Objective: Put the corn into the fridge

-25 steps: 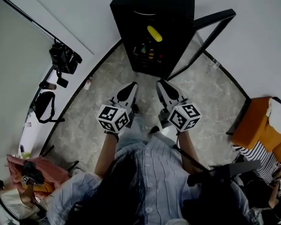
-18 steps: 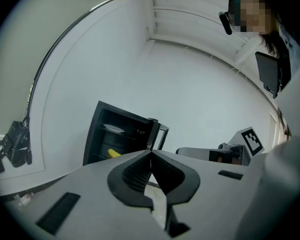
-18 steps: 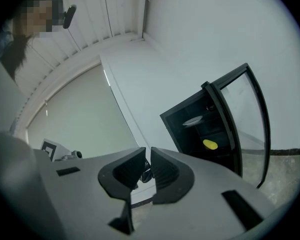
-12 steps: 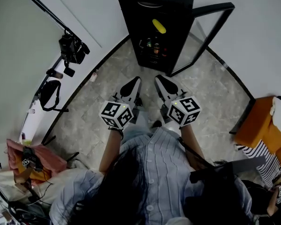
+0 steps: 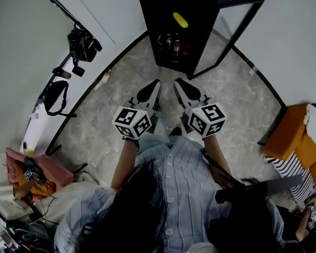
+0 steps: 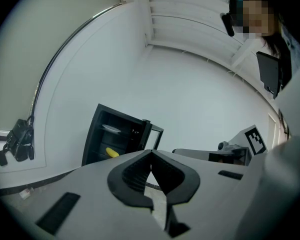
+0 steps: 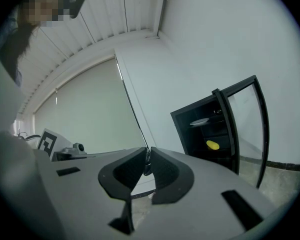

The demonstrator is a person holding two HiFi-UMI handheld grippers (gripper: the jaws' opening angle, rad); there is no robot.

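Note:
The yellow corn [image 5: 180, 19] lies on a shelf inside the black fridge [image 5: 147, 15], whose glass door [image 5: 241, 28] stands swung open to the right. My left gripper [image 5: 154, 84] and right gripper [image 5: 178, 83] are held side by side over the floor, a short way in front of the fridge and pointing at it. Both are shut with nothing between their jaws. In the left gripper view the corn [image 6: 111, 153] shows beyond the closed left gripper [image 6: 151, 153]. The right gripper view has the corn [image 7: 212, 144] to the right of the closed right gripper [image 7: 148, 151].
Several bottles [image 5: 174, 44] stand on the fridge's lower shelf. A camera on a stand [image 5: 83, 44] and a black bag [image 5: 55, 96] are by the left wall. An orange seat [image 5: 289, 141] is at the right and a pink bag [image 5: 37, 175] at the lower left. The floor [image 5: 121, 83] is grey marble.
In the head view the fridge has slid up and to the right and looks a little smaller. Both grippers stay side by side, shut and empty.

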